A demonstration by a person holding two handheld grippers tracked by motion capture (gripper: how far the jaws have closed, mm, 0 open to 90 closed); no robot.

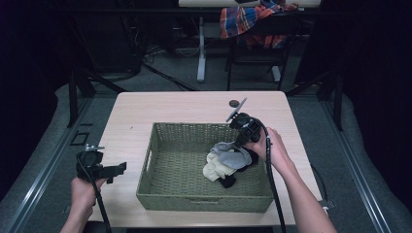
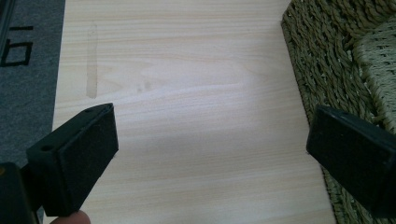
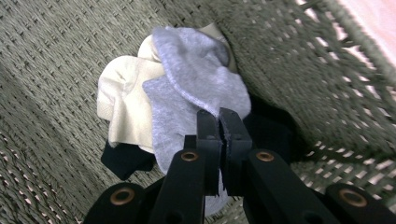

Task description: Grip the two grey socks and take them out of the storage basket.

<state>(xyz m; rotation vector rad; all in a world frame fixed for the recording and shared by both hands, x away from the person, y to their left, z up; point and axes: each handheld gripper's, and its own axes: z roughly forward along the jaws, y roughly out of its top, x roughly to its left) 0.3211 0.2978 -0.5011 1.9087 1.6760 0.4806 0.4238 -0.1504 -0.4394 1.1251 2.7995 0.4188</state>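
A green woven basket (image 1: 204,196) stands in the middle of the wooden table (image 1: 184,104). In its right half lies a small heap of cloth: a grey sock (image 1: 233,156) on top, a cream one (image 1: 216,169) under it and a black one (image 1: 227,182) at the bottom. My right gripper (image 1: 241,144) reaches into the basket from the right. In the right gripper view its jaws (image 3: 219,116) are shut on an edge of the grey sock (image 3: 196,79), beside the cream piece (image 3: 123,107). My left gripper (image 1: 121,170) hovers open over bare table (image 2: 210,149), left of the basket wall (image 2: 327,56).
Past the table's far edge stands a chair draped with a plaid cloth (image 1: 250,19), next to a white table leg (image 1: 201,53). A small dark round mark (image 1: 234,103) sits on the tabletop behind the basket. Grey floor surrounds the table.
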